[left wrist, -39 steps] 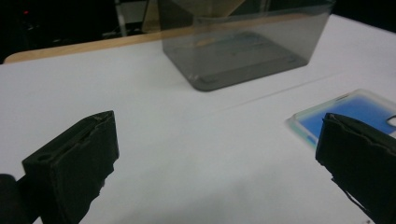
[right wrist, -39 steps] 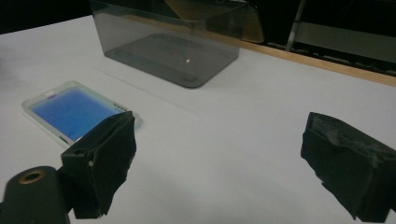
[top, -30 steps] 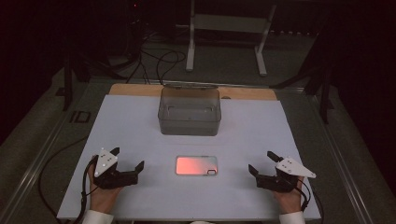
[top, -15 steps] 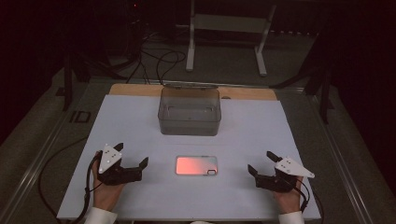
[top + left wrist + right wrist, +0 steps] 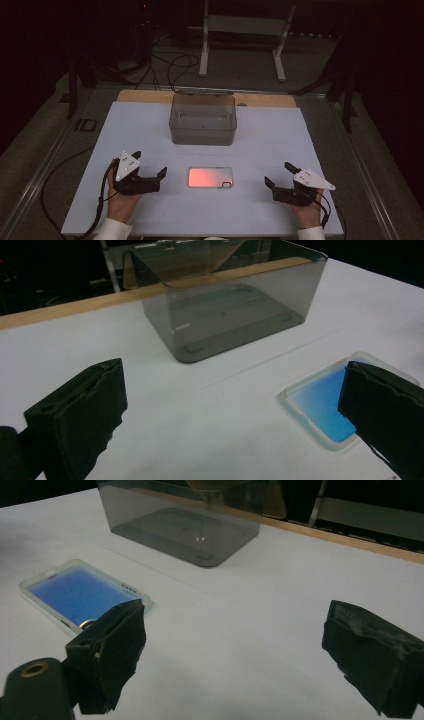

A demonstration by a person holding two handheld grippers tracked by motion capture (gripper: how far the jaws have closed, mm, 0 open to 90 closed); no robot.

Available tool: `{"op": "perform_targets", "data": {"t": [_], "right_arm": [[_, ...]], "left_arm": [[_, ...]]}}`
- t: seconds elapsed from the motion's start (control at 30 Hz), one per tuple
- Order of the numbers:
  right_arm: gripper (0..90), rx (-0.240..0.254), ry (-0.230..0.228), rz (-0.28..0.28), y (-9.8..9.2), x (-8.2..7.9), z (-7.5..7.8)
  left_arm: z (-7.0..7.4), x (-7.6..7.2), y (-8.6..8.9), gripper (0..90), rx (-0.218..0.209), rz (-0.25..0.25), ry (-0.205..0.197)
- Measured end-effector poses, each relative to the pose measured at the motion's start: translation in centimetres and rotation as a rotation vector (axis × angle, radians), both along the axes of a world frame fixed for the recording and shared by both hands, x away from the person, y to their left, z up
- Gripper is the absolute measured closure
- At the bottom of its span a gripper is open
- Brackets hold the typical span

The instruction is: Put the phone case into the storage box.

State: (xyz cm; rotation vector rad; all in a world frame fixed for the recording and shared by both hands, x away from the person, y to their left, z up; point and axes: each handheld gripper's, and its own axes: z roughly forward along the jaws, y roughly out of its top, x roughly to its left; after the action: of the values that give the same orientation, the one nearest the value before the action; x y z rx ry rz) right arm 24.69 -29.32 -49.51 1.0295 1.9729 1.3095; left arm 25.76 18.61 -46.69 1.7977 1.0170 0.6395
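Observation:
A flat phone point(image 5: 210, 177) with a pale rim lies face up at the middle of the white table top point(image 5: 260, 145). It looks pinkish in the high view and blue in the gripper views. My left gripper point(image 5: 149, 164) stands open just left of it, jaws wide apart with nothing between them. In the left gripper view the phone point(image 5: 320, 405) sits partly behind the right jaw of that gripper point(image 5: 232, 410). My right gripper point(image 5: 278, 173) is open to the phone's right, a short way off. The right gripper view shows the phone point(image 5: 75, 592) beyond the left jaw of this gripper point(image 5: 240, 655).
A clear grey box point(image 5: 203, 119) stands open-topped behind the phone, near the table's far edge; its inside looks bare point(image 5: 225, 305) point(image 5: 185, 525). A wooden strip point(image 5: 265, 99) runs along the back edge. Cables and a metal stand point(image 5: 240, 30) are on the floor beyond.
My left gripper has slid to the right, closer to the phone. The right gripper, the phone and the box have stayed put.

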Motion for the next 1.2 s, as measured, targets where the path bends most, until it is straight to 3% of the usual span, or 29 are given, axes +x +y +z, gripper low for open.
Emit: {"op": "perform_targets", "data": {"t": [1.2], "right_arm": [[10.3, 0.002, 0.008, -0.005, 0.0, 0.0, 0.0]], "left_arm": [[-0.2, 2.2, -3.3, 1.6, 0.069, -0.038, 0.095]]}}
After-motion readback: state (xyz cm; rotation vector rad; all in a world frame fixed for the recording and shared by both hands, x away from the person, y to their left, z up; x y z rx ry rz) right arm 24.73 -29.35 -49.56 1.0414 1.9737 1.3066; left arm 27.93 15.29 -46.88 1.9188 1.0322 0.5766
